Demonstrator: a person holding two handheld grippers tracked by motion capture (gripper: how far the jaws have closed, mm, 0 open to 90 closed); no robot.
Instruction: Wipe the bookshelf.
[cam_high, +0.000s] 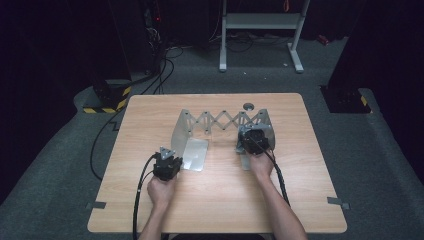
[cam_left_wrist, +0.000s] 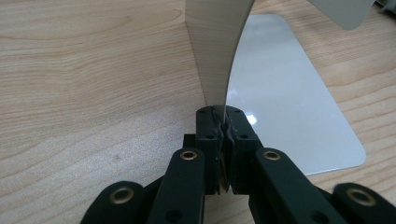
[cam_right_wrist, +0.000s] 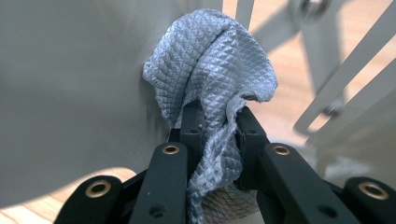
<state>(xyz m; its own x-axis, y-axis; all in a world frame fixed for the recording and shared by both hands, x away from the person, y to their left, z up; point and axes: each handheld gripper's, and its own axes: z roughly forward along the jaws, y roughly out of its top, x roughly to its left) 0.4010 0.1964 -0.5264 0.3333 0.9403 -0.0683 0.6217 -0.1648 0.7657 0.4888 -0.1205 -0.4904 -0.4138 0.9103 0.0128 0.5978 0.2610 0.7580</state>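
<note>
A metal expanding rack (cam_high: 225, 121) stands on the wooden table (cam_high: 210, 205), with a scissor lattice between two end plates. My left gripper (cam_high: 171, 157) is shut on the near edge of the left end plate (cam_high: 182, 131). In the left gripper view its jaws (cam_left_wrist: 223, 122) pinch the thin upright sheet (cam_left_wrist: 217, 46), and the plate's flat foot (cam_left_wrist: 285, 107) lies to the right. My right gripper (cam_high: 253, 136) is at the right end plate (cam_high: 266, 123). It is shut on a blue-grey waffle cloth (cam_right_wrist: 215, 60), which presses against that plate's face (cam_right_wrist: 70, 84). Lattice bars (cam_right_wrist: 355, 70) cross behind.
A small round grey knob (cam_high: 248, 106) sits near the table's far edge behind the rack. A white metal stand (cam_high: 260, 22) is on the floor beyond the table. Cables (cam_high: 102, 132) run along the floor at the left. Bare wood lies in front of both hands.
</note>
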